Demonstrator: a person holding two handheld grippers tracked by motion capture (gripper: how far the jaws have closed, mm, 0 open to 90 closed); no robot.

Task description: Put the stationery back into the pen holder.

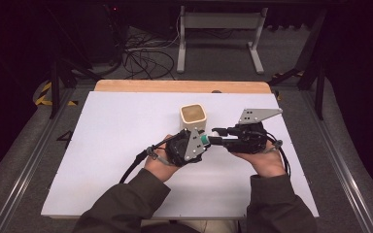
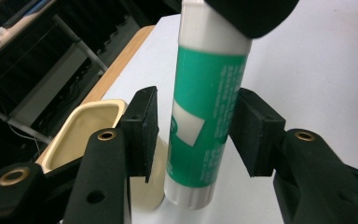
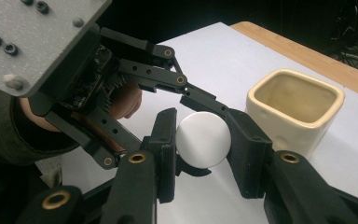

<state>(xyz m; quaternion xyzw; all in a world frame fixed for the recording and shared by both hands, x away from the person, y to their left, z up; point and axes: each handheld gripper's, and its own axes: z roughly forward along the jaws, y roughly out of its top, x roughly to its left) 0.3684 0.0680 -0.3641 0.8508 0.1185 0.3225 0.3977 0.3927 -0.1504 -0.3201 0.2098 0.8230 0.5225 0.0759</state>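
1. The left gripper [image 1: 200,141] and right gripper [image 1: 217,136] met over the white worktop [image 1: 107,145], both clenched on a glue stick [image 2: 205,116].
2. The glue stick hung between them, just in front of a cream cup [image 1: 193,116], its long axis running from one gripper towards the other.
3. It was a smooth plastic cylinder, green-labelled with white ends; its round flat end [image 3: 203,138] faced the right gripper view.
4. The cup was glossy ceramic, square with rounded corners, standing upright.
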